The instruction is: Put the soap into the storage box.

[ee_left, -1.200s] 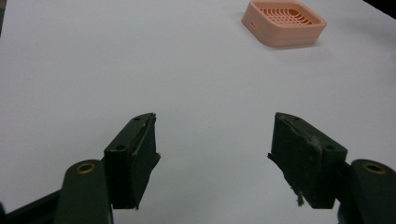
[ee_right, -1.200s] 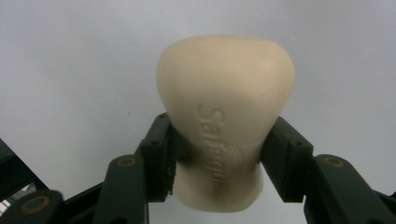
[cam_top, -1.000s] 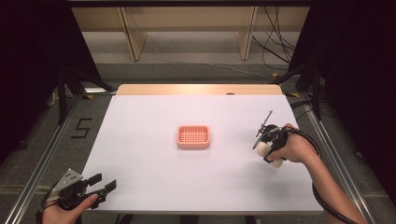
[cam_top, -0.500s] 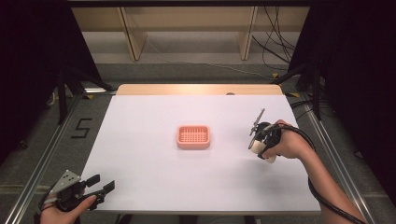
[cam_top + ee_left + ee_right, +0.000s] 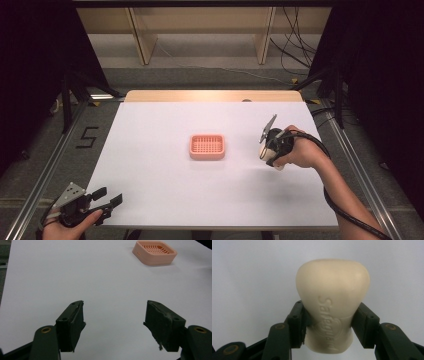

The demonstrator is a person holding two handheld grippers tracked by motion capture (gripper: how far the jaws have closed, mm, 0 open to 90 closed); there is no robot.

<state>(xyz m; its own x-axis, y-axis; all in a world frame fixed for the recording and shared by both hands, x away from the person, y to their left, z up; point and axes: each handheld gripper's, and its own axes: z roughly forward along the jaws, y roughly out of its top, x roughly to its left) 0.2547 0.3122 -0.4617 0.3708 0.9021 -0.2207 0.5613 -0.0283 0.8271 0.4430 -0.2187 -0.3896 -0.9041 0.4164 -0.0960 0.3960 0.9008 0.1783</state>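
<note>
A cream bar of soap [image 5: 332, 300], embossed with a brand name, is clamped between the jaws of my right gripper [image 5: 331, 326]. From above, that gripper [image 5: 266, 152] hovers over the white table [image 5: 160, 130] to the right of a pink slotted soap dish [image 5: 207, 146], with the soap [image 5: 263, 151] peeking out below it. The dish [image 5: 154, 252] lies in the middle of the table, far ahead of my left gripper [image 5: 117, 325]. My left gripper [image 5: 102, 202] stands open with nothing in it at the near left corner.
The table's wooden far edge [image 5: 210, 96] borders a floor with shelf legs [image 5: 142, 40] and cables [image 5: 295, 50]. Metal rails [image 5: 45, 170] run along both sides. A mark like a "5" [image 5: 87, 136] is on the floor at the left.
My right gripper has carried the soap leftward, closer to the pink dish. The left gripper has barely shifted at the near left corner.
</note>
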